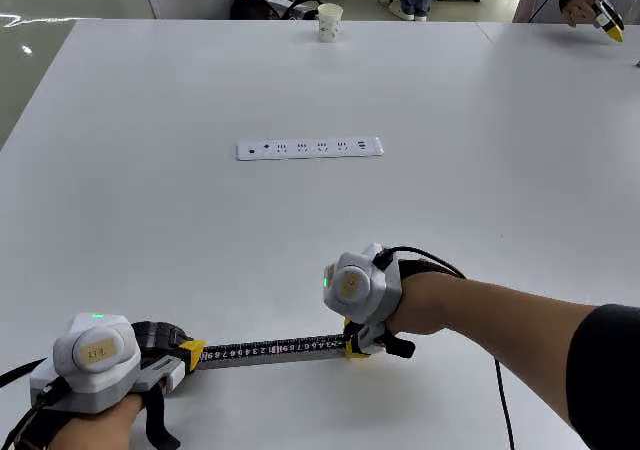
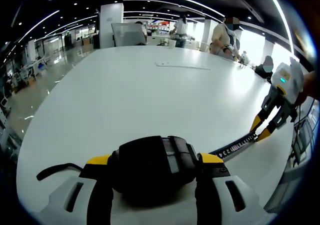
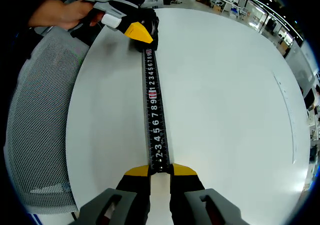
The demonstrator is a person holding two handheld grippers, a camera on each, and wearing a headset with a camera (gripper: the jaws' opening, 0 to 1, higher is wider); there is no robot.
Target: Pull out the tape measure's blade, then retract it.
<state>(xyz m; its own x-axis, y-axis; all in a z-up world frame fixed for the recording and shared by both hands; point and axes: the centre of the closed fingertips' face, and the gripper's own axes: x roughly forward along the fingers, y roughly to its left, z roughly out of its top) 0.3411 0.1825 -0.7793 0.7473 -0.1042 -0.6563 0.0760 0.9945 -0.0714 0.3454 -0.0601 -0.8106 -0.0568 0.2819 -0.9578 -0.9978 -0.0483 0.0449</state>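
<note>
My left gripper is shut on the black tape measure case, which rests on the white table at the near left. Its black blade with white numbers runs rightward across the table to my right gripper. In the right gripper view the blade stretches straight from the case to my right gripper, whose yellow-tipped jaws are shut on the blade's end. The left gripper view shows the blade leading to the right gripper.
A white power strip lies mid-table, a paper cup stands at the far edge. Another person's gripper is at the far right corner. A grey mesh chair sits beside the table's near edge. People stand beyond the table.
</note>
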